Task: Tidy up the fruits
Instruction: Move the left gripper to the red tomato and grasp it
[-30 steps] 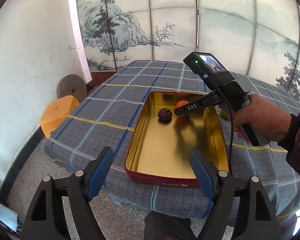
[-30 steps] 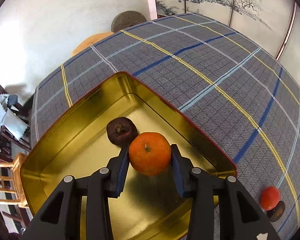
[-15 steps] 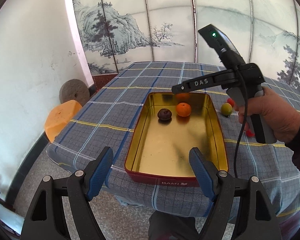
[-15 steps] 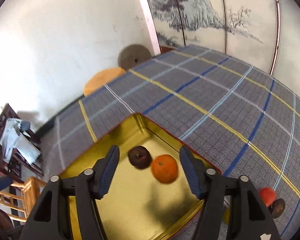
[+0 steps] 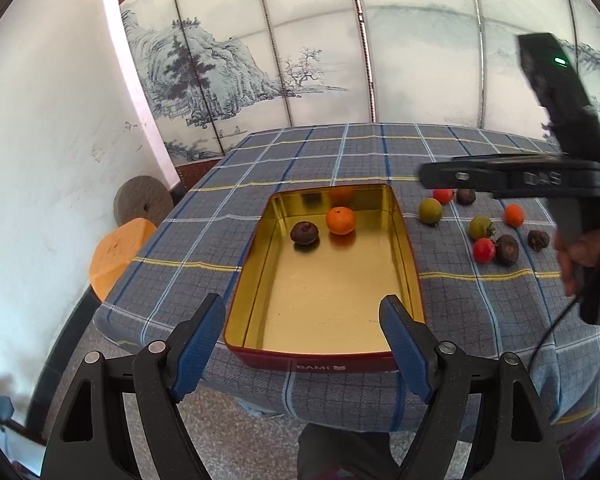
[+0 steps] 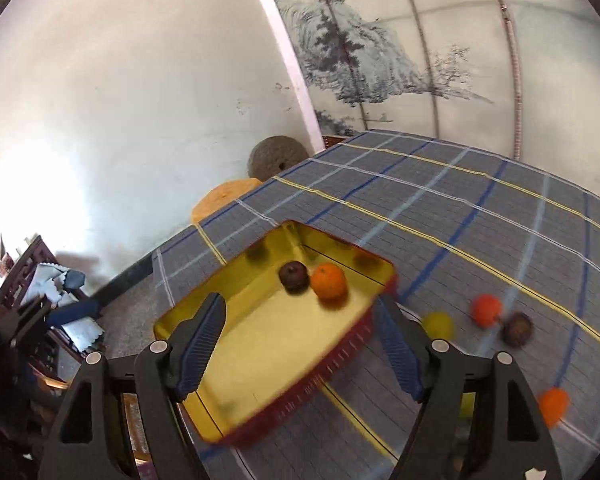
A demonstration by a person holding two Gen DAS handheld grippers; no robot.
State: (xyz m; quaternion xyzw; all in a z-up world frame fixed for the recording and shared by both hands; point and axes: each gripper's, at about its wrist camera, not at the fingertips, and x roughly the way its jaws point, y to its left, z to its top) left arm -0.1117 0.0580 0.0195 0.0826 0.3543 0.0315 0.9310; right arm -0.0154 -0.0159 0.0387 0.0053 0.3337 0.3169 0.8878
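A gold tin tray (image 5: 414, 276) with red sides sits on the plaid tablecloth. Inside at its far end lie an orange (image 5: 340, 220) and a dark brown fruit (image 5: 305, 233); both also show in the right wrist view, the orange (image 6: 329, 281) beside the brown fruit (image 6: 294, 275). Several loose fruits lie right of the tray: a green one (image 5: 430, 211), red ones (image 5: 483, 250), dark ones (image 5: 507, 249). My left gripper (image 5: 304, 336) is open and empty above the tray's near edge. My right gripper (image 6: 300, 344) is open and empty, raised above the table; it shows in the left wrist view (image 5: 512, 178).
The table (image 5: 204, 236) stands by a white wall and a painted folding screen (image 5: 340, 60). An orange stool (image 5: 116, 252) and a round millstone (image 5: 143, 205) sit on the floor at the left. A wooden chair with cloths (image 6: 32, 292) stands by the wall.
My right gripper opened, left the orange in the tray beside the brown fruit, then rose and drew back to the right. My left gripper stayed open at the tray's near edge.
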